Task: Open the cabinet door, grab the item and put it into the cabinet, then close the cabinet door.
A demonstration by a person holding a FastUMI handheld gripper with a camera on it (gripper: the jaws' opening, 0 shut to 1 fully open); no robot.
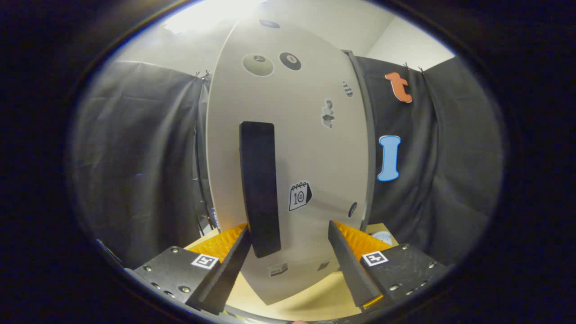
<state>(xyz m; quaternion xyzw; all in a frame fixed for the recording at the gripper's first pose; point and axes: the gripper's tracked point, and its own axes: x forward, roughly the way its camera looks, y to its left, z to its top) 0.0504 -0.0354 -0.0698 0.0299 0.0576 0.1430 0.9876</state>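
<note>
handle foot: behind left fingers | stickers: perhaps too small

The pale grey cabinet door stands upright, sticker-dotted, its tall black handle left of centre; seemingly shut, though unclear.

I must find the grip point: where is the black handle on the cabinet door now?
The black handle stands upright on the pale cabinet door, just ahead of the open gripper, nearer its left finger, with a calendar sticker beside it.
</note>
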